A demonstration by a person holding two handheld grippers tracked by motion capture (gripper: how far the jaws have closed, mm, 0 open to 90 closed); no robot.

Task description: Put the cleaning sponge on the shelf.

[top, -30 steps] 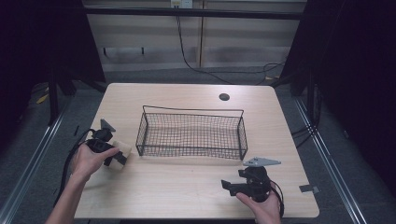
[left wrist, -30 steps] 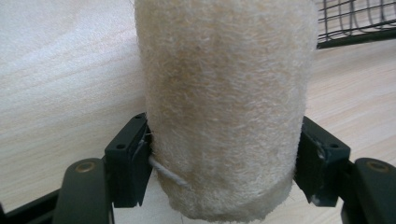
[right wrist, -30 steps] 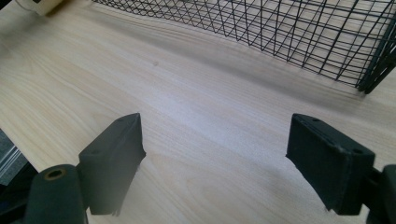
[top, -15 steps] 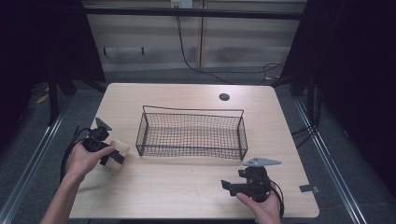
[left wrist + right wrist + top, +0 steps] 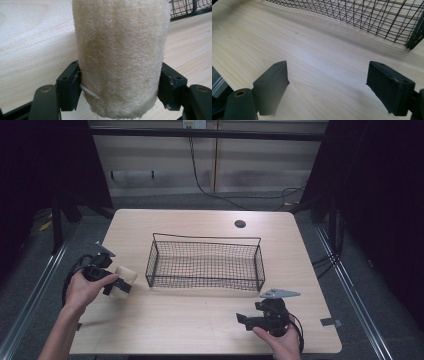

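Left side first. My left gripper is clenched on a pale, fibrous loofah roll, which sits at the left part of the table, just beside the short left end of the wire basket but apart from it. The high view gives that layout. The left gripper view adds the grip itself: both black pads press the roll's lower flanks, the coarse fibre bulges slightly over them, and a loose thread hangs by the left pad. Whether the roll touches the tabletop, I cannot tell. My left hand wraps the gripper body from behind, forearm coming in from the lower left, jaws pointing toward the basket.

Right side. My right gripper is released, jaws spread wide with bare wood between them in the right gripper view, the basket's mesh wall beyond. My right hand rests low near the table's front edge, jaws aimed leftward.
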